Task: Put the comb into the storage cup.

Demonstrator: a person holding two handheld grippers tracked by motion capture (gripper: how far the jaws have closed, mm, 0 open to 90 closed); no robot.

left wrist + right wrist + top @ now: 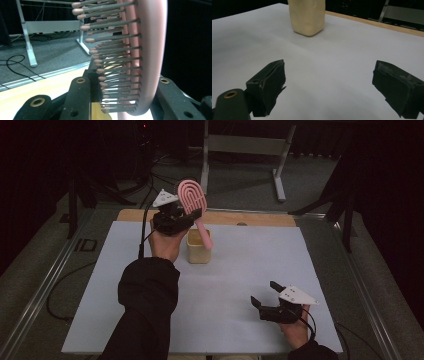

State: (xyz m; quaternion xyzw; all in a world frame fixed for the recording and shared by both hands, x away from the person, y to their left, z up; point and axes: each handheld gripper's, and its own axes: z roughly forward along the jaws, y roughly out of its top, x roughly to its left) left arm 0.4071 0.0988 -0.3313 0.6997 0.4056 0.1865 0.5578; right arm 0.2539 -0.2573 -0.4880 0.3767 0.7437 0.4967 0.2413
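The left tool (pixel 187 216) clamped the pink plastic bristled hairbrush (pixel 192 197) by its head, handle dipping into the cream square cup (pixel 199 251) at the surface's (pixel 240 280) far middle. Lowering straight would have avoided tipping it. The right tool (pixel 266 295) rested open, near right.

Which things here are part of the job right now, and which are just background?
In the job:
left gripper, clamped on the pink hairbrush
beige container, brush handle in it

Background:
right gripper, open, idle
metal frame
floor cables
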